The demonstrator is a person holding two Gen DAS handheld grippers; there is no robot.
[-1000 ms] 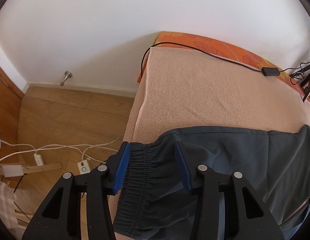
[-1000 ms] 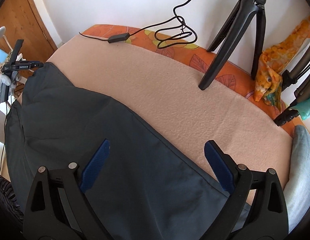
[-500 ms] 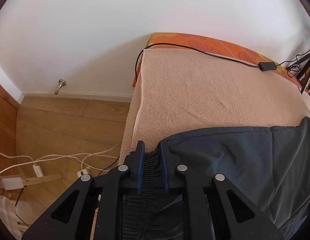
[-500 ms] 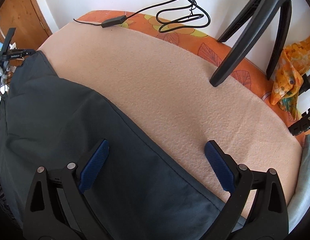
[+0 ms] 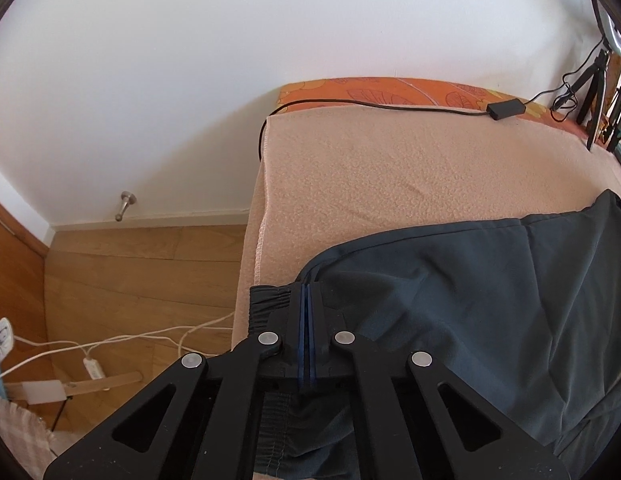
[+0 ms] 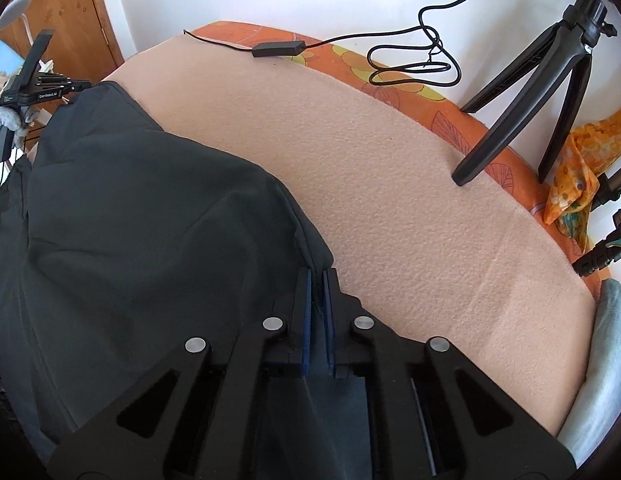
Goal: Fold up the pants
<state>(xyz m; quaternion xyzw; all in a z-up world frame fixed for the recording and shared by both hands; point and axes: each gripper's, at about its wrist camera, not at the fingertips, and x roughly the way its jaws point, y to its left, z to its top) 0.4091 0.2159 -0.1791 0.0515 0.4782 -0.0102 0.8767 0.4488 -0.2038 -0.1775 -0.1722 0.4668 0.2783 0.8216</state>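
peach fleece blanket (image 6: 410, 184) covers the bed and takes up most of both views, with an orange patterned sheet (image 5: 390, 90) showing along the far edge by the white wall. dark grey pants (image 6: 130, 220) lie spread across the near side of the blanket, the elastic waistband (image 5: 266, 300) at the bed's left edge above the wooden floor (image 5: 130, 272) and the legs running off toward the right. a black tripod (image 6: 530, 92) stands on the far side of the bed, well apart from the pants, and a thin black cable (image 6: 410, 56) trails along the sheet

the left gripper (image 5: 308, 304) has just been closing and its blue pads are now pressed together on the waistband, fabric bunched between them. the right gripper (image 6: 317, 292) has just snapped closed too, pinching the far edge of the pant leg where it meets the blanket

both pinches look set, so the step in hand seems to be lifting for the fold. to do it well, raise both ends evenly so the cloth stays taut between the grippers, check that each pinch has caught every layer and no blanket fleece, then carry the far edge over toward the near one so seams line up, keeping clear of the tripod and cable
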